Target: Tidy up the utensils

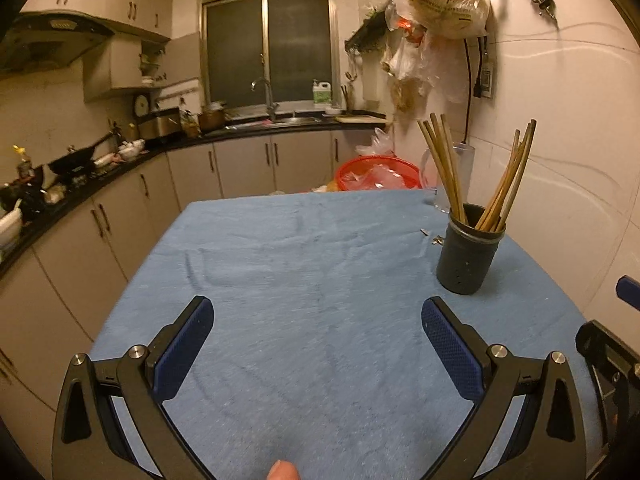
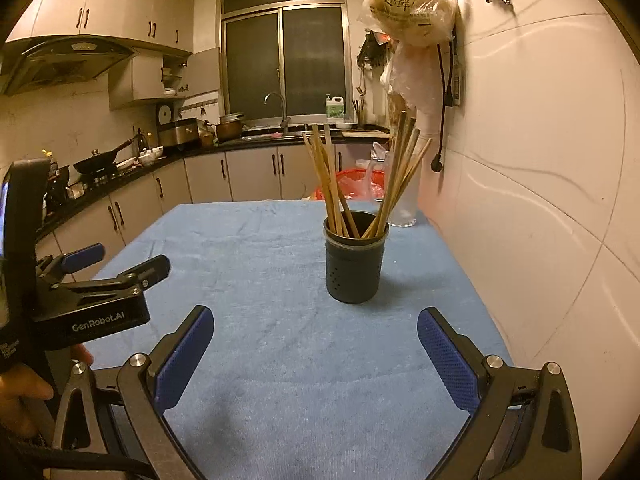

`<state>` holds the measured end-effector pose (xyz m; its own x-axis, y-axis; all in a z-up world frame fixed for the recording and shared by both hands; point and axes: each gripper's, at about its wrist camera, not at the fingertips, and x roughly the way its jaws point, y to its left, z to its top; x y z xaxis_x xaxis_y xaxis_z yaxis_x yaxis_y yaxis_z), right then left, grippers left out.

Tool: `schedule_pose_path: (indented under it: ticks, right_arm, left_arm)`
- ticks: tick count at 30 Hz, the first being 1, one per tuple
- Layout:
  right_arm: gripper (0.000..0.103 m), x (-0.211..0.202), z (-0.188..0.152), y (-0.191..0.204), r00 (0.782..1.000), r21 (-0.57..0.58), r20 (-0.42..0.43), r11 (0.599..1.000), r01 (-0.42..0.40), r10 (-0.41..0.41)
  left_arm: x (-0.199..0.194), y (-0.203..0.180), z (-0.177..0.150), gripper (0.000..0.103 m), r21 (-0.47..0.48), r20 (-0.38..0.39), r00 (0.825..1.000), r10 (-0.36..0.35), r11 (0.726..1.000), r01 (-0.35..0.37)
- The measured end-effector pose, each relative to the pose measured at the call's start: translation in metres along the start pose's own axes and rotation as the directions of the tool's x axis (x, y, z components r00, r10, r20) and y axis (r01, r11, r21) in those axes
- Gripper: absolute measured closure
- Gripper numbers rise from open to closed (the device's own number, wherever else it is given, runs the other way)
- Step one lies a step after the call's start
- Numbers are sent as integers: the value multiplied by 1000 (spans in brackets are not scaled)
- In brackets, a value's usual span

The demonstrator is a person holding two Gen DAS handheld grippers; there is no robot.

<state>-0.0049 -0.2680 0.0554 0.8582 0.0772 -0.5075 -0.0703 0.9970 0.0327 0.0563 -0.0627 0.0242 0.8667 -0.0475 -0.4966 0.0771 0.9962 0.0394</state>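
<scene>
Both grippers are over the blue tablecloth [image 2: 256, 248] and neither has anything in it. The right gripper [image 2: 314, 322] has its blue-padded jaws spread wide, only cloth between them. Dead ahead of it, well past the fingertips and a touch toward its right finger, stands the dark perforated utensil holder [image 2: 355, 270], upright on the cloth and stuffed with wooden chopsticks [image 2: 344, 184] that fan out left and right above its rim. A clear glass cup [image 2: 404, 210] sits just behind it, near the white tiled wall [image 2: 540, 184]. The left gripper [image 1: 318, 308] also has its jaws splayed apart over bare cloth, and from its view the holder [image 1: 466, 258] sits ahead and off beyond its right finger, clear of it. In the right wrist view the left gripper [image 2: 120, 266] shows at the left edge, well apart from the holder.
</scene>
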Motion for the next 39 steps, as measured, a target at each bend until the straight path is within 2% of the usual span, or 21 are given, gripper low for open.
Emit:
schedule_pose_path:
  ticks: [6,12,21,39]
  right_arm:
    - [0,-11,-2,-4,1000,8,8,1000,-2,2]
    - [0,-23,-3,-1,999,4,28,1000,-16,16]
    - [0,-43,-3,4,997,-14,72,1000,-5,6]
    - [0,-47,-4,1,997,-7,78,1000,-18,19]
  left_arm:
    - [-21,-7,-7,0,-2,-1,998,67,998,-67]
    - [-39,-7,-11,0,9,13,987,157,987,-157]
    - [-56,-2,-14,0,-7,16,989,149,989,-149]
    - [-69,-6,-10,0,-12,32,987,157,988,-156]
